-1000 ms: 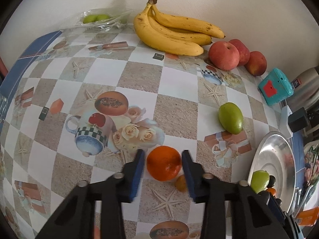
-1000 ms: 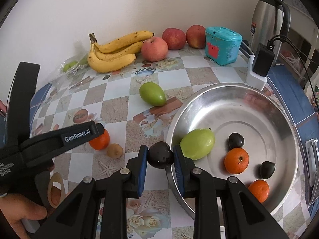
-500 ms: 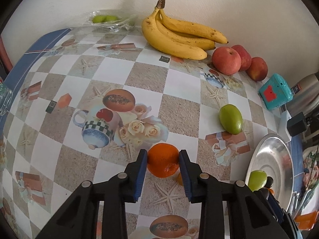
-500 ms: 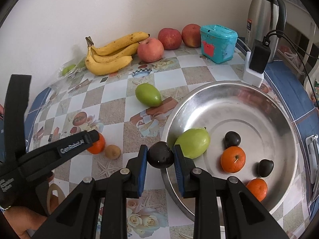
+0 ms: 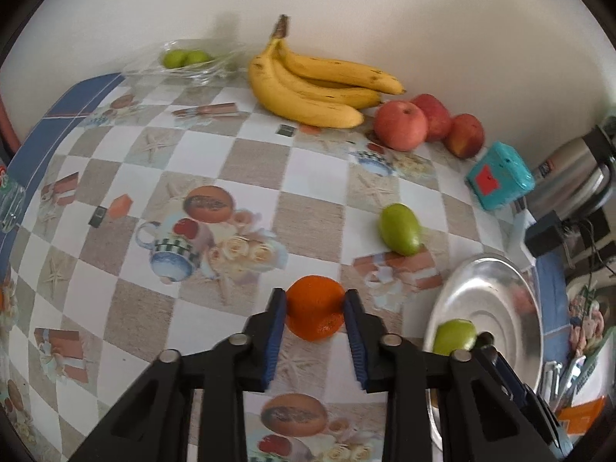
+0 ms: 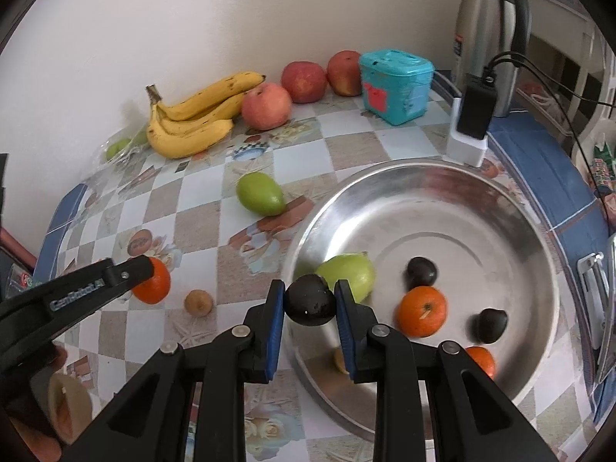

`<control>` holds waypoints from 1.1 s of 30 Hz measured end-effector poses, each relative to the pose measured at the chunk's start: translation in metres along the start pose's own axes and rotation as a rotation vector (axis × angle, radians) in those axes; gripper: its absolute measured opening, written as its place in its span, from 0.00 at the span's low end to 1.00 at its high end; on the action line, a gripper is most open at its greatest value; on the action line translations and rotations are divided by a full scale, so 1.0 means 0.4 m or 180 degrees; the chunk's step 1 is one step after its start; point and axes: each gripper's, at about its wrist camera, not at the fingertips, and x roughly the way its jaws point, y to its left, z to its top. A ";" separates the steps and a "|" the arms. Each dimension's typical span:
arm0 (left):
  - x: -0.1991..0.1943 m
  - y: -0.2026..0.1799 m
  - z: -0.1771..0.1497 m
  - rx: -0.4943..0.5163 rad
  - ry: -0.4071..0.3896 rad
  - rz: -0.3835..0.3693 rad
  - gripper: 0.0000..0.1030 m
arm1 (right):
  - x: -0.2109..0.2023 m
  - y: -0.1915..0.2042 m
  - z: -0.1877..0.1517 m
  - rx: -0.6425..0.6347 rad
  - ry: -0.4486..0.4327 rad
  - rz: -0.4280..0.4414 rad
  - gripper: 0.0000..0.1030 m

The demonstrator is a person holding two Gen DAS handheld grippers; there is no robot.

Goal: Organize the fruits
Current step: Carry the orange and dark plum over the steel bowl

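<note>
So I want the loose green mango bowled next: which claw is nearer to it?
Left, narrowly. The left claw, shut on the orange, sits just short of the green mango. The right claw, holding the dark fruit, is over the bowl's rim.

Open tablecloth (image 5: 215,161) spans the left and centre. Far edge is blocked by bananas (image 5: 315,84) and apples (image 5: 400,125). A green fruit (image 6: 260,194) lies between them and the bowl (image 6: 539,231). Bowl's far half is bare; fruit crowds its near half. A small brown fruit (image 6: 198,302) lies near, left of the bowl
</note>
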 end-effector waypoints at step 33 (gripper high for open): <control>0.129 -0.128 0.134 0.0661 0.0229 0.0072 0.62 | -0.045 -0.189 0.043 0.0628 -0.0133 0.0073 0.26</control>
